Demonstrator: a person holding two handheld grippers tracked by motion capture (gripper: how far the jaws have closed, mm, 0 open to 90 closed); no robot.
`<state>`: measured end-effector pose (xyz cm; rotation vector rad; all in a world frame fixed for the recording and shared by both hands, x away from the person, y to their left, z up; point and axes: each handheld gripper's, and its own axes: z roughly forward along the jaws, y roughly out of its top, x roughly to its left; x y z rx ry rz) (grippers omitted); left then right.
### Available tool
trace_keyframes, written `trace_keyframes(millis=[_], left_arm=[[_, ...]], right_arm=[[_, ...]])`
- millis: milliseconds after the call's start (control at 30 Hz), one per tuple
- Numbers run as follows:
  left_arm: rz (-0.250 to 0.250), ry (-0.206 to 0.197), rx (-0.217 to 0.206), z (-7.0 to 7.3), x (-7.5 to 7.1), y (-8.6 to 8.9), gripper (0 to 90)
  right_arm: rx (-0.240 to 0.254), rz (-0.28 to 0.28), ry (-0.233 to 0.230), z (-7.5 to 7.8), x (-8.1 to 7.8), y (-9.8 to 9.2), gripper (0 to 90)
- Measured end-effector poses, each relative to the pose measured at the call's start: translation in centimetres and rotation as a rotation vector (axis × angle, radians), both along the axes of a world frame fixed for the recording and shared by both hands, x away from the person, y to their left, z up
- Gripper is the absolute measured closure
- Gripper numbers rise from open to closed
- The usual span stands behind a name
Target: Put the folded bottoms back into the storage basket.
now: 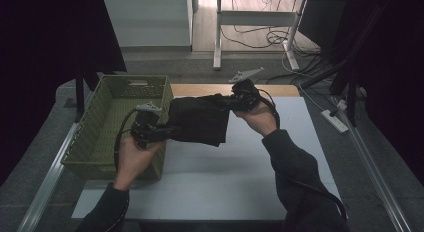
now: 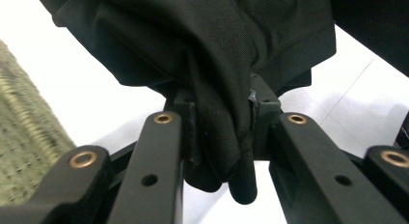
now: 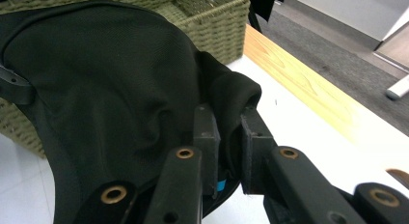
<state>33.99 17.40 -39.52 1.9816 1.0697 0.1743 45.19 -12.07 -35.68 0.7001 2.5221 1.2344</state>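
Black garment [image 1: 197, 119]: no readable label (blue tag [image 3: 221, 185] blank).

No writing, label, brand mark, number or sign can be read anywhere here.
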Motion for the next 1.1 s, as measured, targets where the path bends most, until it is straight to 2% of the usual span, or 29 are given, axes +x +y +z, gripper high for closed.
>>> trace_keyframes(millis=[67, 267, 500, 700, 833, 1100], left_arm=[[0.012, 0.003, -0.009, 0.1, 0.0, 0.6, 72.3], [0.033, -0.022, -0.007, 0.7, -0.2, 2.1, 72.3], [0.038, -0.023, -0.012, 0.9, -0.2, 4.1, 72.4], [0.068, -0.025, -0.009, 0.9, -0.5, 6.1, 72.4], [0.084, -0.02, -0.031, 0.9, -0.8, 7.7, 72.4], [0.123, -0.02, -0.027, 1.4, -1.2, 10.3, 72.4]], right_arm=[[0.006, 0.006, -0.001, 0.1, 0.2, 0.6, 80.7], [0.022, 0.023, -0.002, 0.3, 0.6, 2.2, 80.6], [0.025, 0.045, -0.013, 0.7, 1.0, 4.1, 80.6], [0.032, 0.07, -0.017, 0.5, 1.3, 6.0, 80.6], [0.043, 0.089, -0.017, 0.5, 1.4, 7.4, 80.6], [0.059, 0.12, -0.018, 0.6, 1.6, 10.0, 80.6]])
